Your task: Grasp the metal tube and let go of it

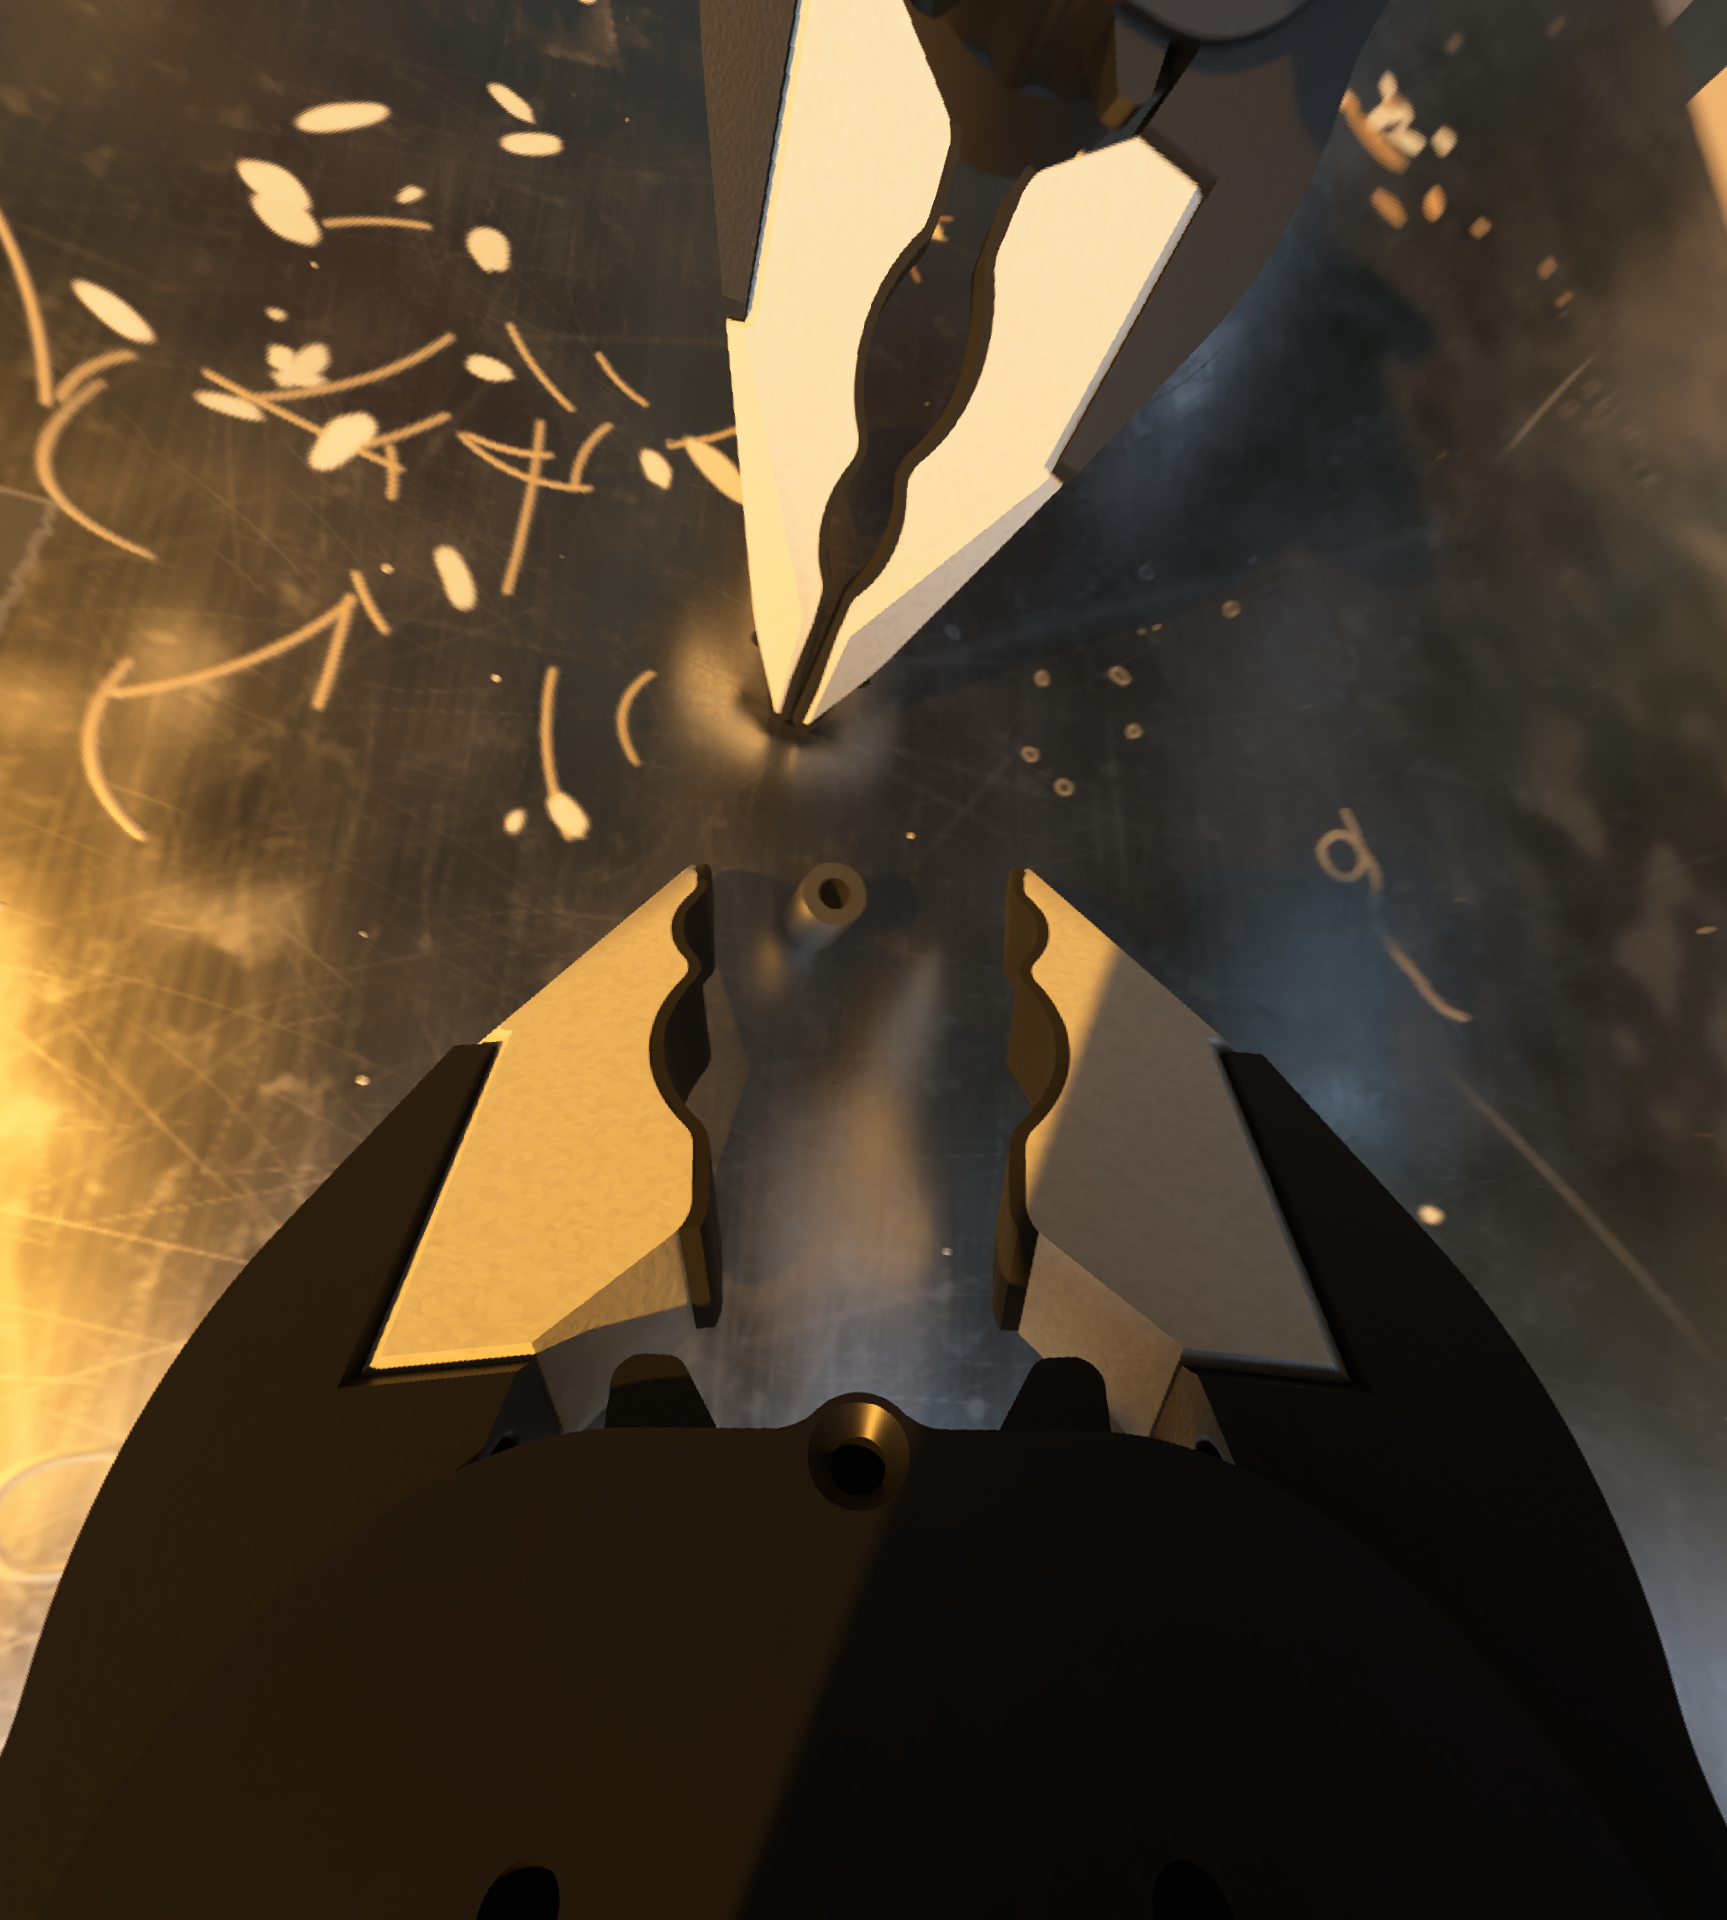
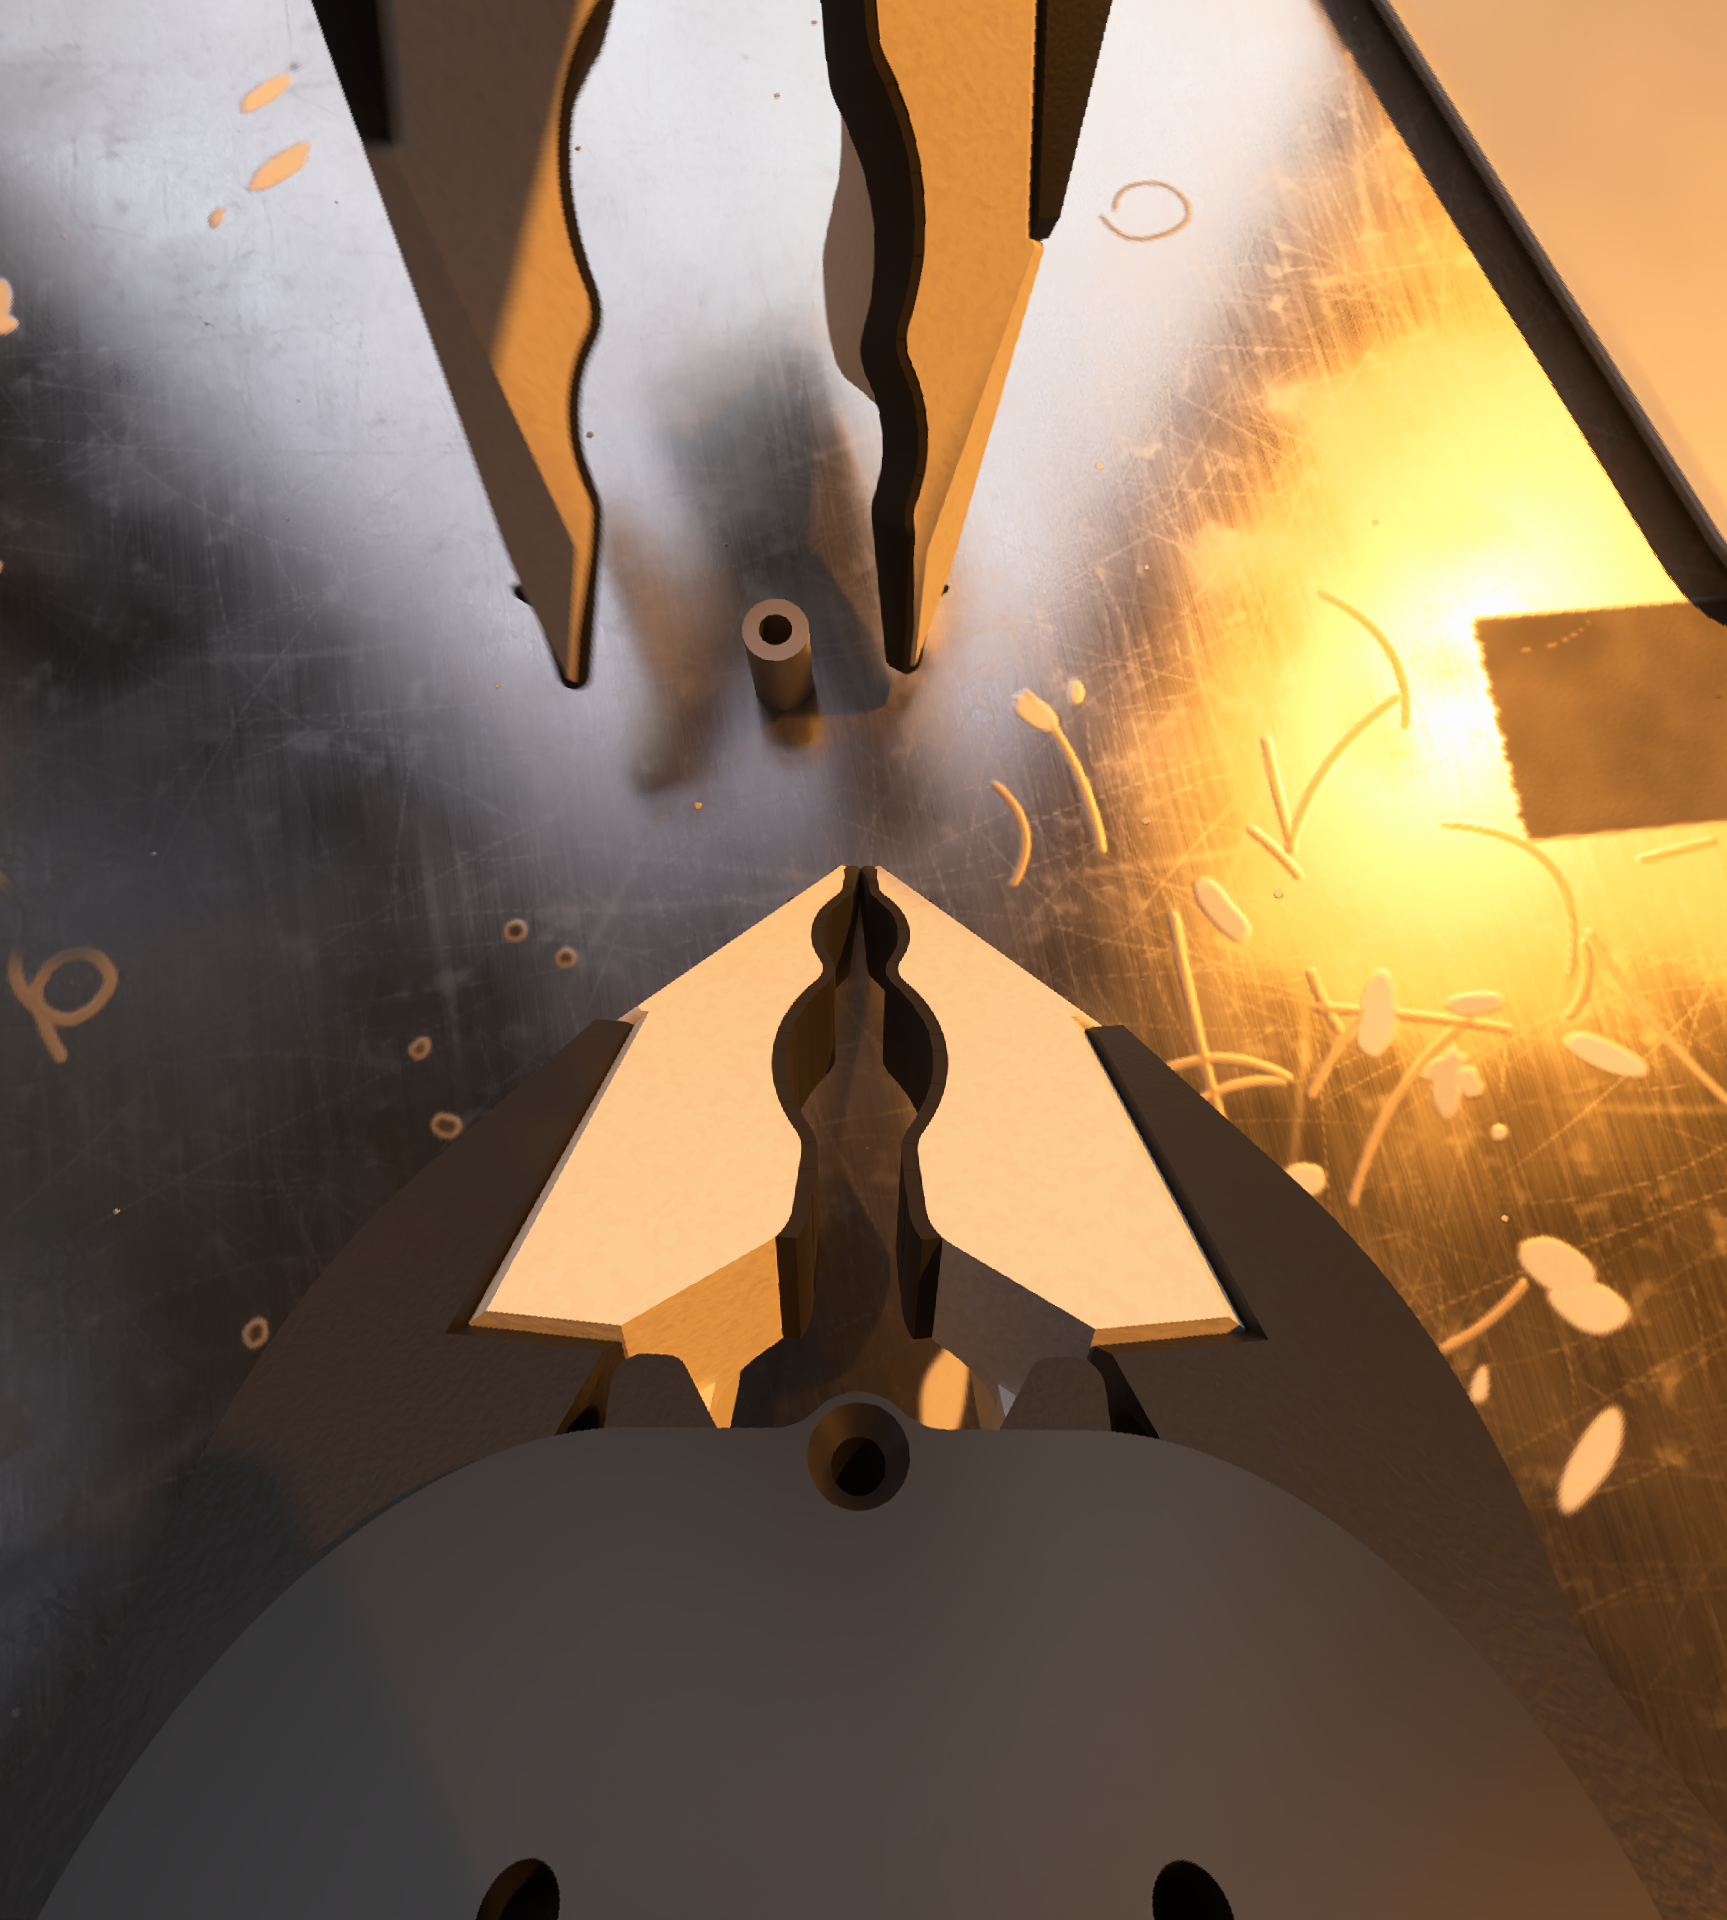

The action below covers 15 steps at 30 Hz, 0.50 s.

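Observation:
A small grey metal tube point(image 1: 830, 896) stands upright on a scratched dark metal tabletop point(image 1: 319, 935). In the left wrist view it sits just ahead of my left gripper point(image 1: 859, 878), which is open with the tube between the lines of its two fingertips, nothing touching. The right gripper point(image 1: 799, 722) faces it from the far side, shut and empty, tips at the table. In the right wrist view the tube point(image 2: 776, 649) stands between the left gripper's open fingers point(image 2: 739, 675), beyond my shut right gripper point(image 2: 859, 871).
The tabletop point(image 2: 215, 727) carries pale painted marks and scratches. A dark square patch point(image 2: 1633, 717) lies at the right of the right wrist view. The table's rounded edge point(image 2: 1565, 343) runs across the upper right there.

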Tool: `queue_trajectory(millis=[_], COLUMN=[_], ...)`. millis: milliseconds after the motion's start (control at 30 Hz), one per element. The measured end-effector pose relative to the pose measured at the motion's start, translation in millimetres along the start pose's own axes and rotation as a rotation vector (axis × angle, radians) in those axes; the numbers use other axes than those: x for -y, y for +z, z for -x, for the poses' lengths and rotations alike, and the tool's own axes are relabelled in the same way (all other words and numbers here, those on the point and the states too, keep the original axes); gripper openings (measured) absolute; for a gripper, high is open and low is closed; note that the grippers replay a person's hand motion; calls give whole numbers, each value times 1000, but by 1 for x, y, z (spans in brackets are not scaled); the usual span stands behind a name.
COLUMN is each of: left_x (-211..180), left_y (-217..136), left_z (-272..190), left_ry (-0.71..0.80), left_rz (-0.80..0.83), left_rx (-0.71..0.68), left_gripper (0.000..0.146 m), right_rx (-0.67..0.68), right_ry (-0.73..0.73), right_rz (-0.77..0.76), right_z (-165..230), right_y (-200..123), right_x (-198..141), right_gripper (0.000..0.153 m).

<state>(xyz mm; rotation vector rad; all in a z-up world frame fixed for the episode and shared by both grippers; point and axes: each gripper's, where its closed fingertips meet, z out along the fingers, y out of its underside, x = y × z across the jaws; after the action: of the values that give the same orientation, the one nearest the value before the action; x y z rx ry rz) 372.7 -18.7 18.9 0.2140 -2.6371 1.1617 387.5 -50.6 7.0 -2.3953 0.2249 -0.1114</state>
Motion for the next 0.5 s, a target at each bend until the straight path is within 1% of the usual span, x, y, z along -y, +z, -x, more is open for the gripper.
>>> queue_trajectory(millis=[100, 200, 267, 333, 367, 400, 433, 500], left_x=[1, 3, 6, 7, 6, 5, 4, 3], left_y=[-3, 2, 5, 6, 7, 8, 8, 9], left_z=[-10, -20, -20, -13, -7, 0, 5, 12], left_ry=[-90, -115, -127, -135, -133, -119, -105, -72], left_rz=[-22, -9, -9, -6, 8, 23, 32, 57], left_rx=[-85, -119, -95, -27, 32, 96, 148, 208], left_gripper=[65, 69, 73, 73, 71, 66, 57, 43], right_rx=[0, -2, -13, -51, -68, -75, -75, -79], right_ry=[11, 43, 70, 99, 117, 139, 162, 189], right_rz=[2, 10, 21, 43, 51, 56, 58, 63], right_z=[0, 0, -1, -5, -7, -8, -9, -9], right_y=[0, 0, 0, -2, -3, -3, -3, -4], right_x=[0, 0, -1, -3, -3, -4, -4, -5], right_gripper=[0, 0, 0, 0, 0, 0, 0, 0])
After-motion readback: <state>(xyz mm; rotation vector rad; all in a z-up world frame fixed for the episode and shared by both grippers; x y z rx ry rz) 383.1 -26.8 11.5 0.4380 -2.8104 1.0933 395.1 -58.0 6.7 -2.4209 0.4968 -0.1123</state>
